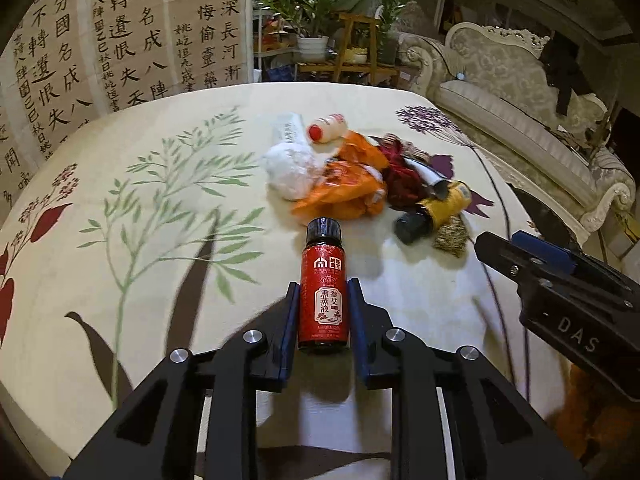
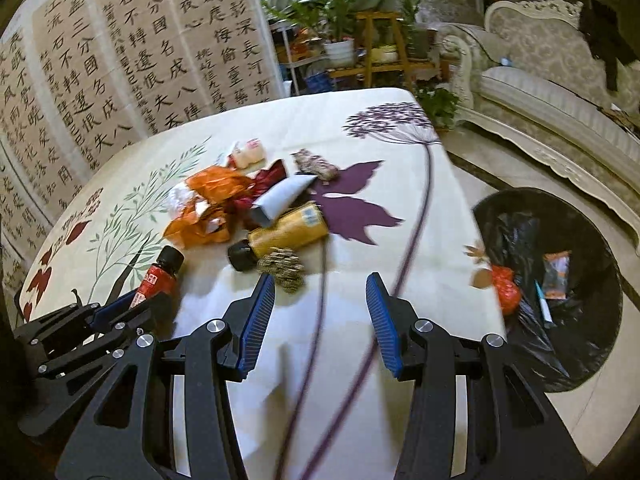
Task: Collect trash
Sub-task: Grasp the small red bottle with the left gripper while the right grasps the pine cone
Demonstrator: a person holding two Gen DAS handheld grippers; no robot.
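My left gripper is shut on a small red bottle with a black cap, held above the tablecloth. The same bottle shows at the left of the right wrist view, in the left gripper. My right gripper is open and holds nothing, over the near table edge; it appears at the right of the left wrist view. A trash pile lies mid-table: orange wrapper, white crumpled paper, yellow bottle, white tube, small white bottle, patterned wrappers.
A bin lined with a black bag stands on the floor right of the table and holds some trash. The flowered tablecloth covers the table. A calligraphy screen stands behind, plants and a sofa beyond.
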